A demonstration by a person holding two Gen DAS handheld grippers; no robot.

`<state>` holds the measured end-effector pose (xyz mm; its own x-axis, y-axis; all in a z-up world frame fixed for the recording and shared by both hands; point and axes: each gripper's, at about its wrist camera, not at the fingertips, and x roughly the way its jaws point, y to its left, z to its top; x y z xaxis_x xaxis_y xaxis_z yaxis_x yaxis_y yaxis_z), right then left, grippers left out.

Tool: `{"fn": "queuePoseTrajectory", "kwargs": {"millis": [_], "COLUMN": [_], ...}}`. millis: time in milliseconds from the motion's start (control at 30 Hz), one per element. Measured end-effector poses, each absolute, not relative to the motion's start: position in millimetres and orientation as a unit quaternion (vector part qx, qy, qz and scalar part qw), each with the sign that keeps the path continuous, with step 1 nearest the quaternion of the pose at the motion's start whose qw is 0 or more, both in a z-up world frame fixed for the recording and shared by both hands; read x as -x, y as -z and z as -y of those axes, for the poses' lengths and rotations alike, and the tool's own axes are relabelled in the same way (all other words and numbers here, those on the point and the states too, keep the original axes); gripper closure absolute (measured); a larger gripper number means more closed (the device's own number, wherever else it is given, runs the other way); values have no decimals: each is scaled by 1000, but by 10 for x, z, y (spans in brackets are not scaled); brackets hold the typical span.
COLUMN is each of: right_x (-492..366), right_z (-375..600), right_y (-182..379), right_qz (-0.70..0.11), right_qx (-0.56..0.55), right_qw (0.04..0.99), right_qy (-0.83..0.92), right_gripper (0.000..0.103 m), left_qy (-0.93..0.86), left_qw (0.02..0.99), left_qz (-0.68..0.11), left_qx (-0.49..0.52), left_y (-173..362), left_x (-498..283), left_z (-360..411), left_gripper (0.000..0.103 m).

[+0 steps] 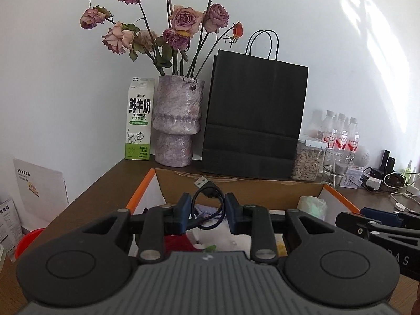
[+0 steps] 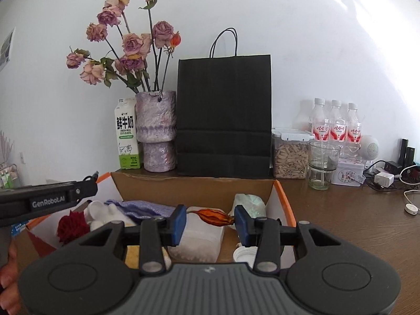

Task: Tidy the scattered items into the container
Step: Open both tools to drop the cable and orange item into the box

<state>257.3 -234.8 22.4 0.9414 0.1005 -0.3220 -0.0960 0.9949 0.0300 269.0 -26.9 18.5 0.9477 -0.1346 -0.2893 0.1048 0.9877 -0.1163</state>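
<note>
The left gripper [image 1: 206,214] sits at lower centre of the left view, above the box [image 1: 236,186]. Its blue pads pinch a black USB cable [image 1: 207,207] as a loose loop; the plug [image 1: 201,183] sticks up above the pads. The grip on the loop rather than the plug probably keeps the cable bundled for one drop.

The right gripper [image 2: 210,221] sits at lower centre of the right view, also over the box. Its pads clamp a dried orange flower [image 2: 215,216] end to end, lying level. A light hold suits so brittle a thing.

The box, open-topped with orange-edged flaps, stands on the brown table [image 2: 341,210] in front of the black bag [image 2: 224,110]. It already holds a red pompom [image 2: 72,225], a purple cloth [image 2: 144,207], a clear tub [image 2: 195,244] and a white cap [image 2: 244,256].

Both items hang over the opening, so release appears to be the next step. The vase [image 2: 156,131] and milk carton [image 2: 126,136] stand behind, well clear.
</note>
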Motion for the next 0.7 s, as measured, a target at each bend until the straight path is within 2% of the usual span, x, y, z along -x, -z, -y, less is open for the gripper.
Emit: {"fn": "queuePoseTrajectory", "kwargs": {"millis": [100,167,200,233,267,300,433,700], "right_x": [-2558,-2556,-2555,-2557,-2546,-2521,-2446,-2424], "right_z": [2330,2337,2347,2352,2361,2366,2345,2343], "right_y": [-211,-198,-187,-180,-174,-176,-201,-204], "right_qz": [-163,-162,-165,-170,-170,-164,-149,-149], "right_qx": [-5,-10,-14,-18,-22,-23,-19,-19], "right_qw": [985,985,985,984,984,985,988,988], "right_qy": [-52,-52,-53,-52,-52,-53,-48,-46], "right_gripper": [64,61,45,31,10,3,1,1], "left_qy": [58,43,34,30,28,27,14,8], "left_qw": [987,989,989,990,992,993,996,995], "left_qz": [-146,-141,-139,-133,-120,-109,-89,-100], "left_qx": [41,29,24,22,22,22,24,24], "left_y": [-184,-185,-189,-196,-206,-218,-227,-203], "left_x": [-2670,-2644,-2627,-2596,-2549,-2507,-2435,-2454], "left_z": [301,331,343,349,349,350,358,358], "left_gripper": [73,48,15,0,0,0,0,0]}}
